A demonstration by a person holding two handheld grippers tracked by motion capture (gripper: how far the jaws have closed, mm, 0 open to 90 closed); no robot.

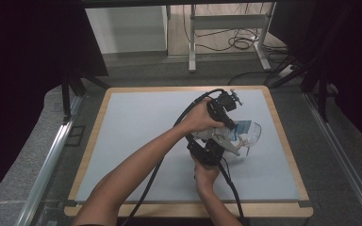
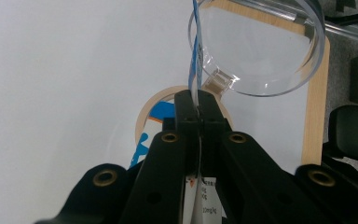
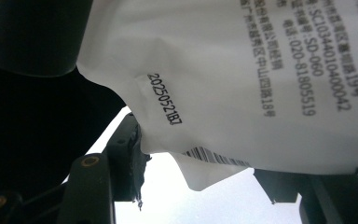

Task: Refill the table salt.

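Packet [image 1: 238,130] hangs above the table beside a clear plastic cup [image 1: 252,133], its edge clenched in the left gripper [image 2: 198,108]. Right gripper [image 3: 205,186] grasps its lower corner; pull apart steadily, aiming at the cup.

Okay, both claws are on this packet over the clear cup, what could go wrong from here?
1. The left claw pinches only the thin top edge of the packet; a hard pull could make it slip out or tear unevenly.
2. The cup looks light and nothing holds it; a bump from the packet or a claw might tip it.
3. The packet's edge sits beside the cup's rim, not clearly over it, so anything poured could land on the mat.
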